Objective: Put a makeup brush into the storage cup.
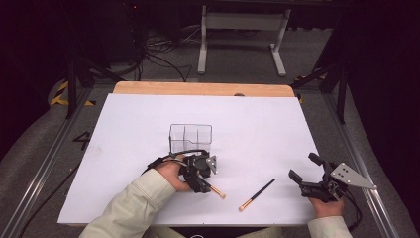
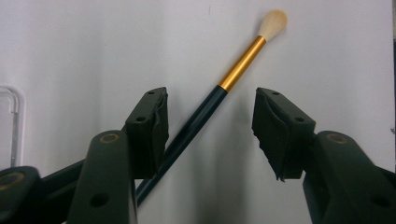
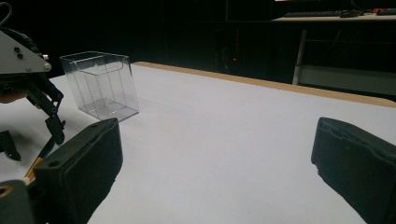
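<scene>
Near the clear organizer [image 1: 190, 137], left gripper [image 1: 204, 184] released, straddling a brush [image 2: 205, 109]; centre the handle, then clench. Right gripper [image 1: 306, 179] released, idle.

We see two brushes [image 1: 257, 194] lying flat on the white table [image 1: 124, 129]. A clear, divided box [image 1: 190, 137] stands upright behind them.

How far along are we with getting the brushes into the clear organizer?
Nothing looks done: the organizer looks empty. In hand: the left tool is open, its jaws straddling one brush that lies on the table, not yet gripped. The second brush lies untouched on the table between the two tools. The right tool is open and holds nothing. Left, if the organizer is the goal: grip, lift and place both.
</scene>
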Demonstrator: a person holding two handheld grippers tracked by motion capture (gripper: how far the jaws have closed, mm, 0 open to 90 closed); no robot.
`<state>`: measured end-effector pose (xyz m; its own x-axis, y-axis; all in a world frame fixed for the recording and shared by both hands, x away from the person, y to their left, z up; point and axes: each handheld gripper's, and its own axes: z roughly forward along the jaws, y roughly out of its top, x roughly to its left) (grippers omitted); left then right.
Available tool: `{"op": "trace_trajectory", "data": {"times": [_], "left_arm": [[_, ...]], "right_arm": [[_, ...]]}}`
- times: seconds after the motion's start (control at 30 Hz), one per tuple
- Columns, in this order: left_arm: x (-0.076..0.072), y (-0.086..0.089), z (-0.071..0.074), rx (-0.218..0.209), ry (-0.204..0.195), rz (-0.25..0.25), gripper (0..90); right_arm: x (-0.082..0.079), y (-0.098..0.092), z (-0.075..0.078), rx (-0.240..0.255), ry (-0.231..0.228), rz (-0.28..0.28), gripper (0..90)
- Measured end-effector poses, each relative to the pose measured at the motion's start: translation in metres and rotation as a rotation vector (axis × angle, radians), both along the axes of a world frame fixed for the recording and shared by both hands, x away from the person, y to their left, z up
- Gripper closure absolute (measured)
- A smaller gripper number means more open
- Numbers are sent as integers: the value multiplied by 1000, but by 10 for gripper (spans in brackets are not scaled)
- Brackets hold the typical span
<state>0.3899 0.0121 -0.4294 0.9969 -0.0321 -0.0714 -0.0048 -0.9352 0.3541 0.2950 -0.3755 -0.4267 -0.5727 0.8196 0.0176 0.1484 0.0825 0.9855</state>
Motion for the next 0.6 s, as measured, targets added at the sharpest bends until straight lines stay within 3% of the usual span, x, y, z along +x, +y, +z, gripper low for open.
{"op": "trace_trajectory", "data": {"times": [0.37,0.6], "left_arm": [[0,1,1,6,-3,9,590],[-2,2,2,31,-50,4,756]], "right_arm": [[1,-4,-1,46,13,1,28],[1,-3,-1,34,14,3,28]]}}
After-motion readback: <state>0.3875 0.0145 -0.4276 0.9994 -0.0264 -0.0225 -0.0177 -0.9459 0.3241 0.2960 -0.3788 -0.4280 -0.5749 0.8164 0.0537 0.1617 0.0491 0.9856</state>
